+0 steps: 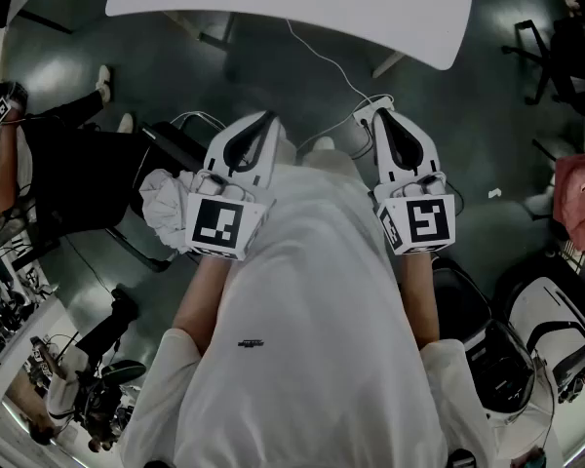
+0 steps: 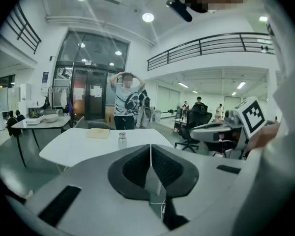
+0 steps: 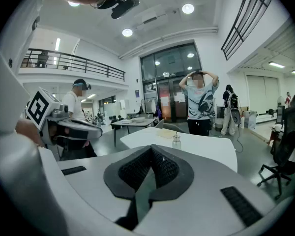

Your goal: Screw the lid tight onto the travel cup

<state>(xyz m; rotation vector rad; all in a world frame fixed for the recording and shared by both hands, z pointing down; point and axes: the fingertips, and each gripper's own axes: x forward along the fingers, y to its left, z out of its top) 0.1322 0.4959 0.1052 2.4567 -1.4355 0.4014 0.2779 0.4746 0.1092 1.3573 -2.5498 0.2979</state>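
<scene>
Both grippers clenched and empty, the cup far off on the table.

On the left, the left gripper (image 2: 150, 146) presses its dark, ribbed, wedge-shaped pads flat together with nothing between them, framed by a smooth pale-grey shell. Ahead and well apart from it, the small travel cup (image 2: 122, 140) stands upright on the rounded white table (image 2: 69, 149). Its body looks pale and clear, with a cap on top, and a flat tan pad (image 2: 98, 132) lies near it. Over on the right, the right gripper (image 3: 151, 149) has its textured black pads tight together too, also empty. Its boxy marker cube (image 1: 424, 222) sits beside the person's soft white shirt (image 1: 312, 339).
</scene>
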